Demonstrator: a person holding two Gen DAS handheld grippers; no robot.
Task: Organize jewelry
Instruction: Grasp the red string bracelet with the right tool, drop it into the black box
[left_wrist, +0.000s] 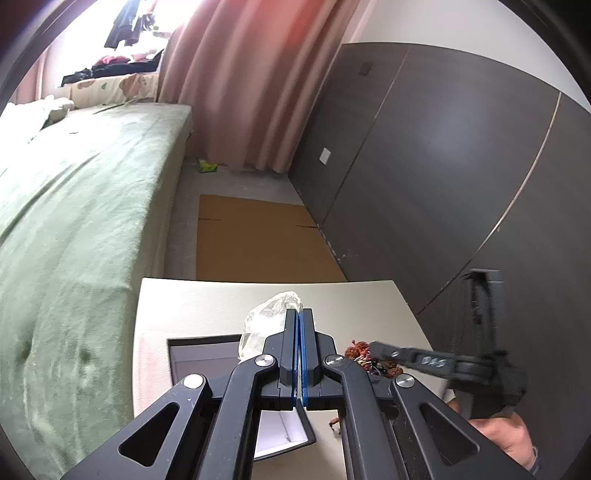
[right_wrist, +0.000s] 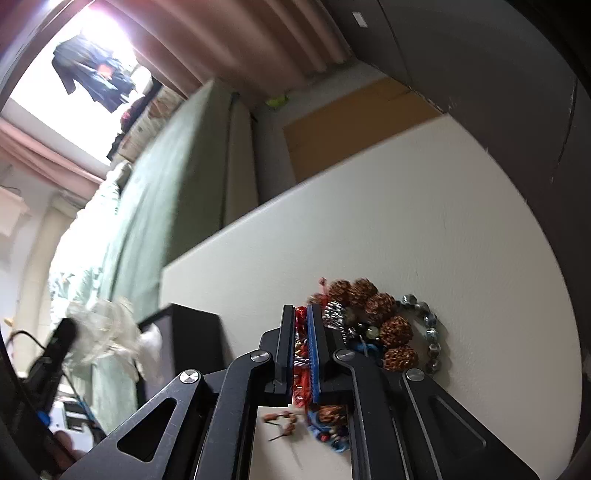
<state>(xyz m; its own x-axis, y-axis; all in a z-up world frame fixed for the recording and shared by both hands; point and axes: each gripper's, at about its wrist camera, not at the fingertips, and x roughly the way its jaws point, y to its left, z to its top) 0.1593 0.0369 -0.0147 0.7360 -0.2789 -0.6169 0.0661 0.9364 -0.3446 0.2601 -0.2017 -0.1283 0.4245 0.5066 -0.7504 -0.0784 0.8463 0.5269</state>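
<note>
My left gripper (left_wrist: 298, 314) is shut on a crumpled clear plastic bag (left_wrist: 271, 319), held above the white table (left_wrist: 207, 306). The bag (right_wrist: 107, 332) also shows in the right wrist view, hanging from the left gripper (right_wrist: 64, 332). My right gripper (right_wrist: 301, 308) is down in a jewelry pile and shut on a red beaded piece (right_wrist: 301, 332). Beside it lie a bracelet of large brown beads (right_wrist: 384, 314) and a blue-grey bead bracelet (right_wrist: 430, 332). In the left wrist view, the right gripper (left_wrist: 373, 349) reaches into the pile (left_wrist: 356, 350) from the right.
A black box (left_wrist: 207, 354) with a pale inside stands open on the table under my left gripper. A small brown bead piece (right_wrist: 282, 421) lies loose near the pile. A green-covered bed (left_wrist: 74, 221) runs along the left, dark wardrobe doors (left_wrist: 443, 166) along the right, and cardboard (left_wrist: 258, 240) lies on the floor.
</note>
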